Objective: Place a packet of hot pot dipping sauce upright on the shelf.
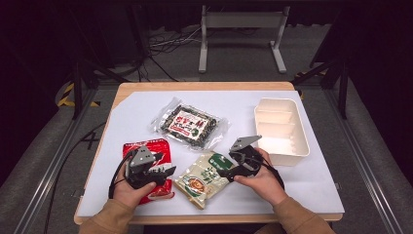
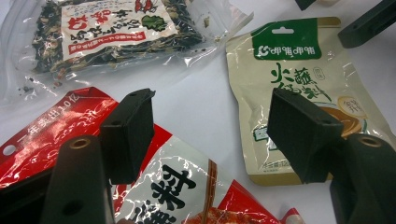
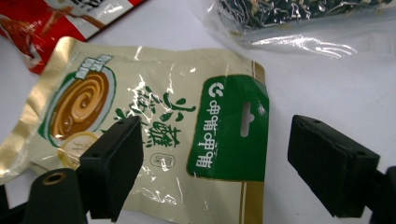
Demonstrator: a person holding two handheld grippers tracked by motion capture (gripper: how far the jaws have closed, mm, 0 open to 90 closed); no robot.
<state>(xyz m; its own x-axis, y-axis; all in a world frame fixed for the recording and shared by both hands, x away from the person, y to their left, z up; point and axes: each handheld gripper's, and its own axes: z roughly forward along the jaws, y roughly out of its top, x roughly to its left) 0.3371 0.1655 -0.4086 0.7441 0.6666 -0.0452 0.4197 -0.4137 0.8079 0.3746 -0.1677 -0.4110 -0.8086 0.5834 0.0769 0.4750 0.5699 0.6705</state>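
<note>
High view: R gripper (image 1: 225, 171) sits lower centre-right of frame, jaws spread wide, nothing pinched, tips just at the top edge of the cream-and-green pouch (image 1: 204, 178), which lies flat on the white sheet (image 1: 146, 105) at lower centre, tilted, green header toward upper right. R gripper view: same pouch (image 3: 154, 130) fills centre-left, green header w/ hang hole between the two black jaws; pads clear of it on both sides, so released, not clamping. L gripper (image 1: 163, 171) at lower left of high view, hovering over the red pouch (image 1: 146, 146), jaws apart, not gripping anything. L gripper view: red pouch (image 2: 56, 130) under the left jaw at lower left, cream pouch (image 2: 299, 79) at right behind the right jaw, bare sheet between the jaws. Clear bag of dark seaweed-like stuff (image 1: 191, 124) lies at centre of high view, above both pouches. White divided tray (image 1: 302, 146) at right, just beside R hand (image 1: 260, 181). No earlier pic, so no motion told.
</note>
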